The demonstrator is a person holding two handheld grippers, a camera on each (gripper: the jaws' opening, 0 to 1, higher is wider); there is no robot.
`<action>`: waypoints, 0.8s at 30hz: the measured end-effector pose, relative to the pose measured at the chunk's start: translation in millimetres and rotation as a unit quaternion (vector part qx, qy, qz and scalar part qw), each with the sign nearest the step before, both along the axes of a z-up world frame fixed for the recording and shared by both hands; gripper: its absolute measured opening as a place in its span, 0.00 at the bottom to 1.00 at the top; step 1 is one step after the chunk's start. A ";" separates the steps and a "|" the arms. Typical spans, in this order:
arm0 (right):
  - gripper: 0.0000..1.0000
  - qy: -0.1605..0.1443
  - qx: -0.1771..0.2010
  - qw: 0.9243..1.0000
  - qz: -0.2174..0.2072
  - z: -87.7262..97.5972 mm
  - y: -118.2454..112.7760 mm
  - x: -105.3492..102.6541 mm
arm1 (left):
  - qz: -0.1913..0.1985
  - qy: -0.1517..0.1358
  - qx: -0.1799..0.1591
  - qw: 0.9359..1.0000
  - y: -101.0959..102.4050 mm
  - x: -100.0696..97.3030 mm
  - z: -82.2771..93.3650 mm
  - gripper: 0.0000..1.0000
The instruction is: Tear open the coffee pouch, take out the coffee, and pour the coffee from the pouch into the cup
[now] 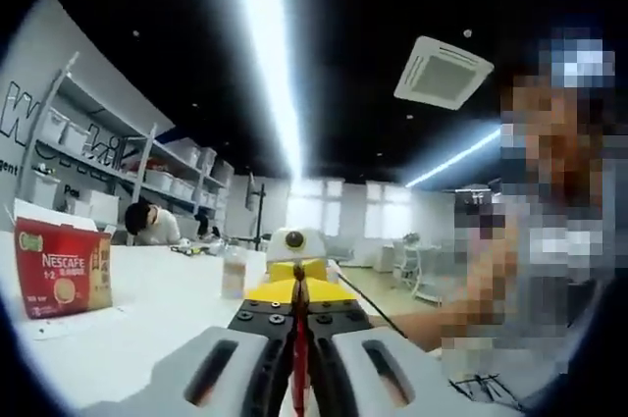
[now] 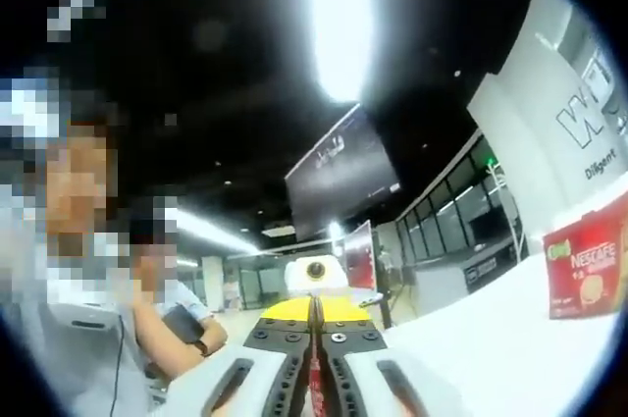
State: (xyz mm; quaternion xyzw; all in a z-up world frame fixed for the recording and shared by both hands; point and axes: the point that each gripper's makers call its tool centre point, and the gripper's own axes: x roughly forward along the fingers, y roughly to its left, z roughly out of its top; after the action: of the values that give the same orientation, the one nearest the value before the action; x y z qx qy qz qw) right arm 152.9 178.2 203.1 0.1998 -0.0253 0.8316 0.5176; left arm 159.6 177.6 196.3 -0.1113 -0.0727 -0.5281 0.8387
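My left gripper (image 1: 297, 324) is shut on a thin red coffee pouch (image 1: 298, 363), seen edge-on between its jaws. Straight ahead and facing it, the yellow-and-white right gripper (image 1: 296, 285) meets the same pouch tip to tip. In the right gripper view, my right gripper (image 2: 314, 338) is shut on the red pouch (image 2: 315, 385), with the left gripper (image 2: 314, 307) directly opposite. A clear cup (image 1: 234, 272) stands on the white table (image 1: 147, 319), left of and beyond the jaws. Both grippers are held up, tilted toward the ceiling.
A red Nescafe box (image 1: 61, 270) stands at the table's left; in the right gripper view the box (image 2: 589, 270) sits at the right on the table (image 2: 510, 348). Shelves (image 1: 108, 157) line the far wall. A person (image 1: 149, 223) bends over the far end. Another person (image 2: 88, 270) stands close by.
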 end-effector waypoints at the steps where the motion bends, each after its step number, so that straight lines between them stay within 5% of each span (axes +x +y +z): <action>1: 0.01 0.001 0.001 1.000 0.002 0.4 0.1 -0.5 | -0.002 0.001 -0.001 1.000 0.4 -0.1 0.2 0.03; 6: 0.04 0.018 0.002 0.999 0.029 -3.2 0.5 3.1 | -0.004 0.014 0.003 1.000 -0.8 -1.5 -2.5 0.03; 9: 0.23 0.013 -0.027 0.999 0.034 -14.1 3.0 2.0 | 0.000 0.019 0.007 1.000 -0.1 -0.8 -4.6 0.03; 14: 0.19 -0.059 -0.079 0.995 0.009 -34.2 7.7 -1.8 | 0.004 0.027 0.005 1.000 1.2 -1.4 -4.1 0.03; 24: 0.09 -0.106 -0.103 0.989 -0.016 -40.0 12.3 -4.3 | 0.003 0.056 0.029 0.998 -3.1 4.2 -15.1 0.03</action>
State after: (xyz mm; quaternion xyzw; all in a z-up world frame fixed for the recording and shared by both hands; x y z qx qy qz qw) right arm 148.6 190.5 163.1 0.0560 0.0029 0.8376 0.5433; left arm 163.8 174.5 181.2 -0.1160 -0.0106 -0.5200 0.8462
